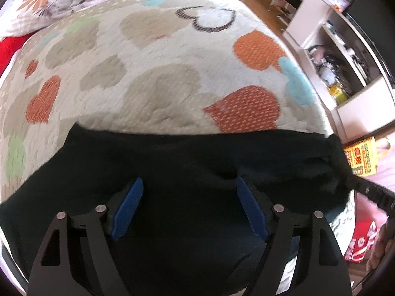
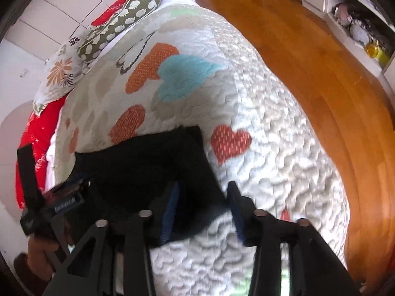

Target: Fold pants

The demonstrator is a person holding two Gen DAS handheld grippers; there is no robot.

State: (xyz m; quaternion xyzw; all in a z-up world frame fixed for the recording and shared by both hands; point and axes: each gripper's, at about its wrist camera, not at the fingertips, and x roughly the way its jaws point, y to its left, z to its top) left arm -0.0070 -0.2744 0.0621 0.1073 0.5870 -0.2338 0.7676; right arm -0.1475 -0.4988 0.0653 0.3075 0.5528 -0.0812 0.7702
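Black, soft pants (image 1: 172, 167) lie limp on the heart-patterned quilt (image 1: 158, 74), best pinched at a corner edge, with left gripper (image 1: 188, 197) open above them and right gripper (image 2: 203, 207) open astride their corner.

A bed fills the room's middle, covered by a quilted cream bedspread (image 1: 172, 56) printed with orange, beige and pale blue hearts. At the bed's head lie a floral pillow (image 2: 59, 74), an olive bolster with white dots (image 2: 118, 22) and a red blanket (image 2: 42, 135), against a wall of white panels (image 2: 56, 7). Beside the bed runs a glossy wooden floor (image 2: 296, 56), daylight glinting on it. Past the floor stands a white shelf unit (image 1: 345, 61), cluttered.
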